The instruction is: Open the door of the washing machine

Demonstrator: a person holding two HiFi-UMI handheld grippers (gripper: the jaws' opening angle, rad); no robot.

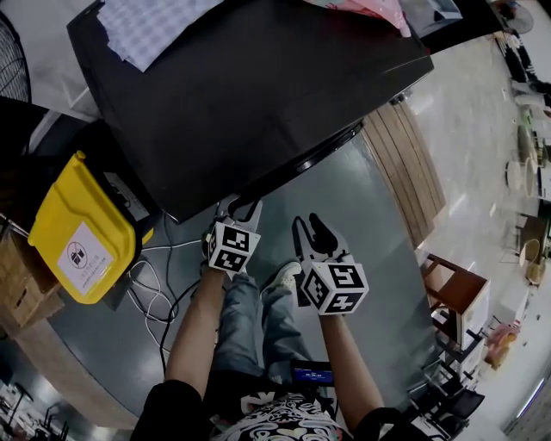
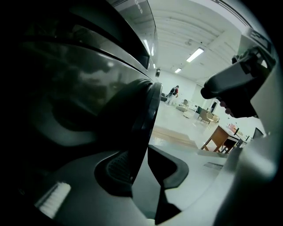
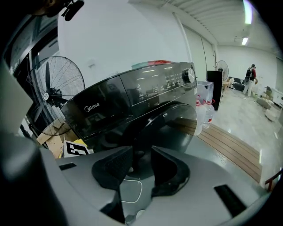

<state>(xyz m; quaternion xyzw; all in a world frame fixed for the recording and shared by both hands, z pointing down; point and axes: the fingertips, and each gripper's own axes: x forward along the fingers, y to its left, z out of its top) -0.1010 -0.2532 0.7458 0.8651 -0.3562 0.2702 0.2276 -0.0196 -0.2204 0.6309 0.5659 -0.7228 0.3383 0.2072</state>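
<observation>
The black washing machine [image 1: 250,86] fills the top of the head view, and its round dark door [image 3: 170,130] faces me in the right gripper view. My left gripper [image 1: 239,209] sits at the door's edge, under the machine's front. In the left gripper view the door's rim [image 2: 146,114] runs between the pads, and the left gripper [image 2: 140,152] is shut on it. My right gripper [image 1: 312,231] hangs to the right and a little back, and this right gripper [image 3: 141,154] is open and empty. I cannot tell whether the door is ajar.
A yellow bin [image 1: 82,228] stands left of the machine, with white cables [image 1: 151,293] on the grey floor. Folded cloth [image 1: 151,26] lies on the machine's top. A wooden strip [image 1: 409,164] and a wooden table [image 1: 452,293] are to the right. A fan [image 3: 55,92] stands behind.
</observation>
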